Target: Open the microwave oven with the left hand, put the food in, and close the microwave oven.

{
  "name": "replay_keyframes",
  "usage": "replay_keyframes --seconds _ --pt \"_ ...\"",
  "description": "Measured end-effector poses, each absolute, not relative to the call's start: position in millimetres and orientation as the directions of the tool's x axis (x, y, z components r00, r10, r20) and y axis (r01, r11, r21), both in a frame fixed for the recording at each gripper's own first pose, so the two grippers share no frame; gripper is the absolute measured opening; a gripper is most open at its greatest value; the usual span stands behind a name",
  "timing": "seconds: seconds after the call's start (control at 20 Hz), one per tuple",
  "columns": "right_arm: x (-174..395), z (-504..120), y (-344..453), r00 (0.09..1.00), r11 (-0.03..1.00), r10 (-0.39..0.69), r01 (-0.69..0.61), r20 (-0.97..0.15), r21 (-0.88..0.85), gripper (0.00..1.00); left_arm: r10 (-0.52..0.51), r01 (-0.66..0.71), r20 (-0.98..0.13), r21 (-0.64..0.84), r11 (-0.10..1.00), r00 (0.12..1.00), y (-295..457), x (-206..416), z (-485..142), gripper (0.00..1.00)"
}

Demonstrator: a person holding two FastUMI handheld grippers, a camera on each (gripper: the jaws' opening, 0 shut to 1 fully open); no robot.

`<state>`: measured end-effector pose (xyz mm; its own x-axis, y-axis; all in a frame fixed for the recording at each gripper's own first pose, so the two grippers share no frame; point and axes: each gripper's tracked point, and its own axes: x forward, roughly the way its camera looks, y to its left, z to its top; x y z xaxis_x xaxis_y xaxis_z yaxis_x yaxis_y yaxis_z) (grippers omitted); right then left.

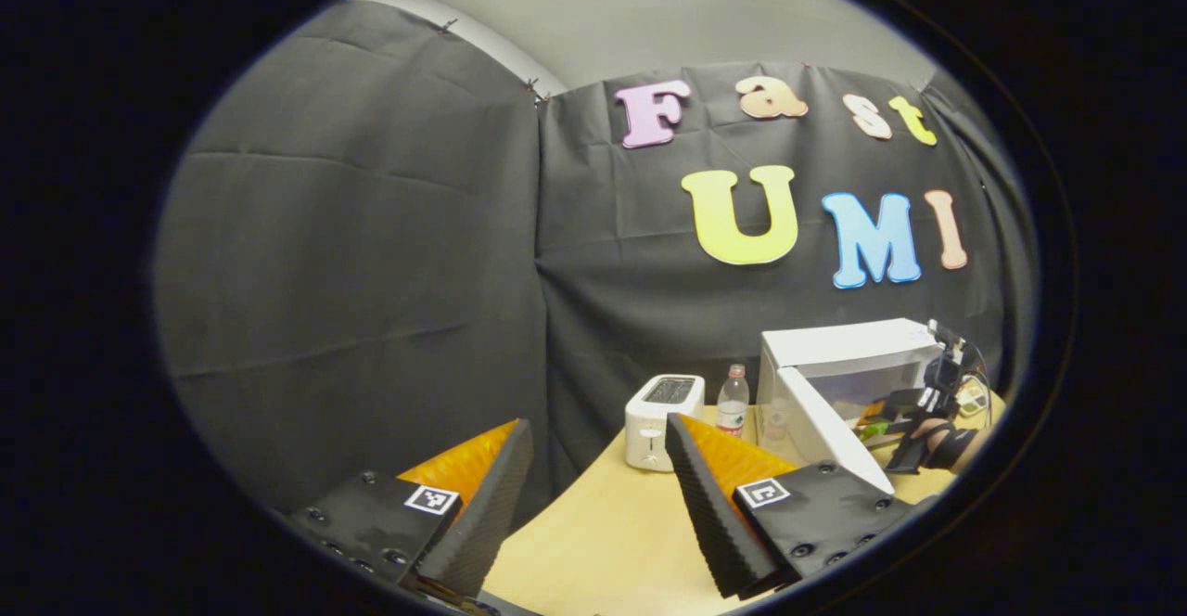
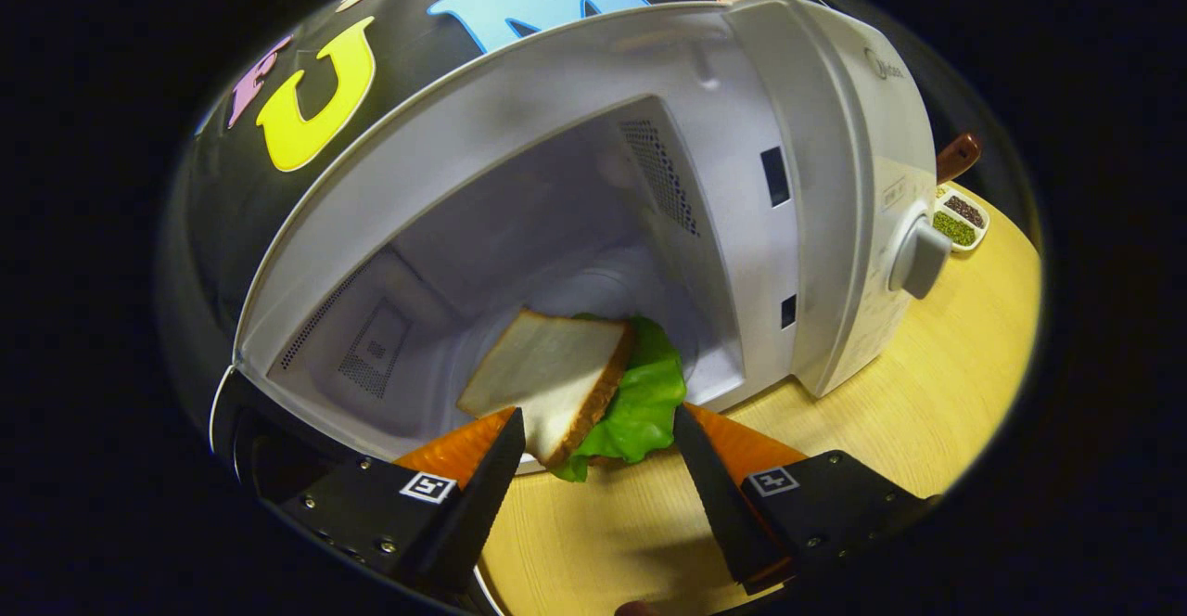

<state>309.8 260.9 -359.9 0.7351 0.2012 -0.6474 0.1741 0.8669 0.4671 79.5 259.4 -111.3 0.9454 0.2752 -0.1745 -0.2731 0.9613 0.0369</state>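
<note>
Left gripper view, left to right. Left gripper (image 1: 598,449): fingers spread wide, nothing between them, held above the pale wooden tabletop (image 1: 603,532). White two-slot toaster (image 1: 662,421): upright at the table's far edge, against the black cloth wall. Clear plastic bottle with a red label (image 1: 733,400): upright, just beside the toaster on its right. White box-shaped microwave oven (image 1: 848,356): next right, its door (image 1: 830,430) swung open toward the viewer. Right gripper (image 1: 904,407), with the hand holding it (image 1: 932,435): at the oven's open mouth.

Right gripper view, left to right. Oven cavity (image 2: 519,217): open, white inside, vent grilles on both side walls. Sandwich of white sliced bread and green lettuce (image 2: 575,384): tilted, lying at the front of the cavity floor, its near edge over the sill. Right gripper (image 2: 598,440): fingers parted either side of the sandwich, released, not pressing on it. Grey round control knob (image 2: 918,259): on the oven's front panel. Small white tray of seeds (image 2: 960,217): on the table beyond the oven.
</note>
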Motion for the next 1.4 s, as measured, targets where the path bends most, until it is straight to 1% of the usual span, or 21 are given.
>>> replay_keyframes --seconds 0.1,0.2,0.25,0.3,0.35,0.4,0.45,0.5,0.6,0.65,0.7,0.85,0.9,0.95,1.15,1.3,1.35,1.4 --pt "303.1 -348.6 247.9 0.747 0.878 0.192 0.159 -0.636 0.451 0.98 0.263 -0.263 -0.177 0.027 0.965 0.948 252.7 84.0 -119.0 0.96" --pt "294.2 -334.0 238.7 0.76 0.892 0.193 0.129 -0.621 0.434 0.98 0.253 -0.253 -0.184 0.023 0.967 0.95 247.6 88.6 -126.8 0.93" --pt "289.6 -324.5 234.2 0.769 0.899 0.195 0.108 -0.609 0.424 0.98 0.25 -0.251 -0.189 0.018 0.968 0.95 245.4 90.4 -129.1 0.96" --pt "283.9 -314.1 230.0 0.781 0.906 0.197 0.085 -0.593 0.414 0.98 0.246 -0.248 -0.195 0.011 0.969 0.949 241.9 92.0 -133.8 0.96" --pt "279.1 -301.3 225.7 0.796 0.912 0.203 0.059 -0.57 0.406 0.98 0.243 -0.247 -0.2 0.006 0.969 0.949 238.8 92.8 -136.9 0.93" --pt "273.3 -287.3 221.1 0.813 0.917 0.207 0.033 -0.544 0.398 0.98 0.241 -0.245 -0.204 0.002 0.969 0.949 236.9 93.3 -140.2 0.94" --pt "268.5 -272.0 217.5 0.83 0.918 0.219 0.003 -0.512 0.396 0.98 0.236 -0.242 -0.207 -0.001 0.97 0.949 234.7 92.7 -144.1 0.96" --pt "263.3 -257.1 213.3 0.846 0.92 0.229 -0.026 -0.481 0.392 0.98 0.232 -0.238 -0.216 -0.006 0.971 0.948 231.4 92.0 -150.0 0.93" --pt "251.7 -227.2 202.9 0.87 0.927 0.249 -0.087 -0.426 0.364 0.98 0.228 -0.238 -0.237 -0.013 0.971 0.944 228.3 92.6 -161.6 0.91" --pt "246.4 -212.6 196.4 0.881 0.934 0.255 -0.118 -0.398 0.337 0.98 0.23 -0.241 -0.243 -0.015 0.97 0.942 226.3 93.4 -165.7 0.96" --pt "240.7 -200.5 189.0 0.891 0.942 0.259 -0.147 -0.373 0.303 0.98 0.233 -0.244 -0.252 -0.015 0.97 0.939 225.6 91.6 -170.6 0.93" --pt "220.8 -165.3 168.6 0.915 0.953 0.274 -0.216 -0.297 0.212 0.98 0.212 -0.227 -0.279 -0.02 0.974 0.936 211.8 86.3 -183.4 0.93" --pt "213.9 -158.4 161.5 0.92 0.954 0.275 -0.226 -0.279 0.196 0.98 0.208 -0.223 -0.289 -0.022 0.975 0.934 207.6 83.8 -189.0 0.95" --pt "207.4 -152.5 154.0 0.925 0.955 0.273 -0.227 -0.265 0.189 0.98 0.204 -0.222 -0.299 -0.024 0.975 0.932 203.1 82.3 -193.6 0.93" --pt "185.4 -140.1 130.2 0.926 0.948 0.288 -0.24 -0.243 0.208 0.98 0.201 -0.222 -0.365 -0.017 0.975 0.909 187.9 71.4 -221.0 0.93" --pt "174.9 -138.6 107.5 0.928 0.953 0.276 -0.23 -0.251 0.198 0.98 0.166 -0.207 -0.419 -0.053 0.977 0.892 169.4 62.2 -242.6 0.76" --pt "170.8 -138.2 101.9 0.926 0.953 0.277 -0.23 -0.258 0.199 0.93 0.143 -0.191 -0.434 -0.069 0.979 0.89 161.1 59.0 -247.8 0.7" --pt "167.4 -137.9 97.5 0.923 0.951 0.283 -0.234 -0.262 0.202 0.98 0.137 -0.19 -0.441 -0.079 0.979 0.887 155.5 56.4 -251.6 0.58"
